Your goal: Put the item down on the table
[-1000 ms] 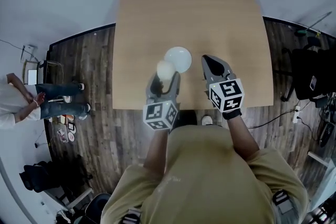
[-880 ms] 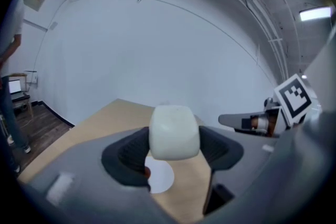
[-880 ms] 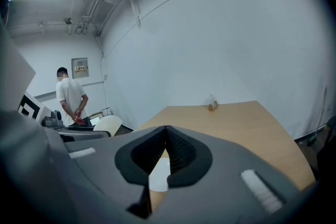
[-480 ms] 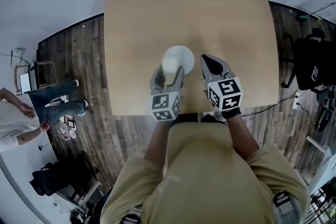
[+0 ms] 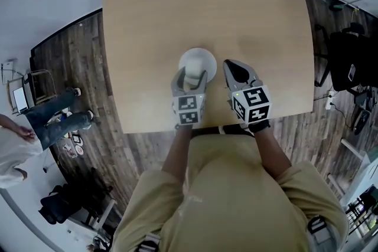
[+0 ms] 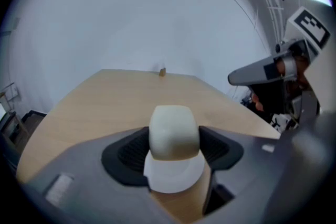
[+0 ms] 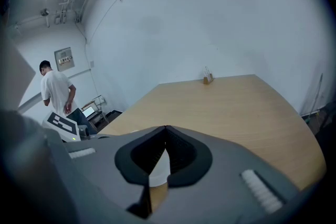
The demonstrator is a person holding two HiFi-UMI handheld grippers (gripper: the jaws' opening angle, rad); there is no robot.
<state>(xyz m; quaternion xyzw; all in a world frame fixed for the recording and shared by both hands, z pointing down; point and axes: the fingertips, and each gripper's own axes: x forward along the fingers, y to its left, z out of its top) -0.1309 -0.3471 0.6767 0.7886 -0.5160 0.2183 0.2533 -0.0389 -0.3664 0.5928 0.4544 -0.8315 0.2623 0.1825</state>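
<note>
A cream, rounded block-like item (image 6: pixel 173 131) sits between the jaws of my left gripper (image 6: pixel 173 145), which is shut on it. Right under it lies a round white plate (image 6: pixel 173 176) on the tan table (image 6: pixel 105 107). From the head view the item (image 5: pixel 190 75) hangs over the plate's (image 5: pixel 199 59) near edge; I cannot tell whether they touch. My right gripper (image 5: pixel 231 66) is just right of the plate, jaws shut with nothing in them. In the right gripper view (image 7: pixel 166 129) a sliver of the plate (image 7: pixel 157 168) shows below the closed tips.
A small brown object (image 7: pixel 208 78) stands at the table's far end. A person in white (image 7: pixel 55 92) stands by a desk with a laptop off to the left. The table's near edge (image 5: pixel 212 124) runs just under both grippers. Dark chairs (image 5: pixel 345 62) are to the right.
My left gripper has carried the item forward and to the right, from beside the plate to over its near edge. The right gripper has stayed in place.
</note>
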